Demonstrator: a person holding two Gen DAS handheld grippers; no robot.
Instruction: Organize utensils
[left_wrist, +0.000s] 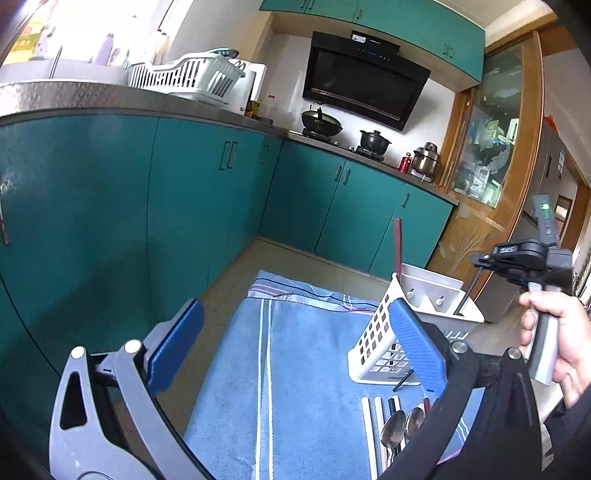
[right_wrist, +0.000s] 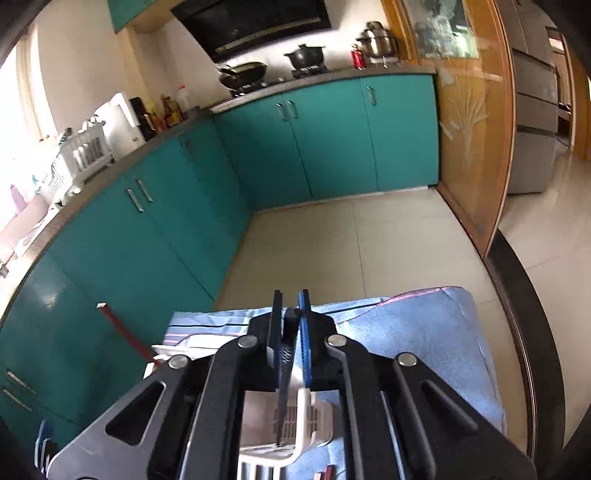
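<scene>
A white perforated utensil holder stands on a blue striped towel; a red chopstick sticks up from it. Two metal spoons and several chopsticks lie on the towel in front of it. My left gripper is open and empty above the towel. My right gripper is shut on a thin black chopstick whose tip hangs down into the holder. The right gripper's body, held in a hand, shows in the left wrist view, with the chopstick reaching into the holder.
Teal cabinets run along the left and back. The counter carries a white dish rack, a wok and pots. A glass door stands at the right. Tiled floor lies beyond the towel.
</scene>
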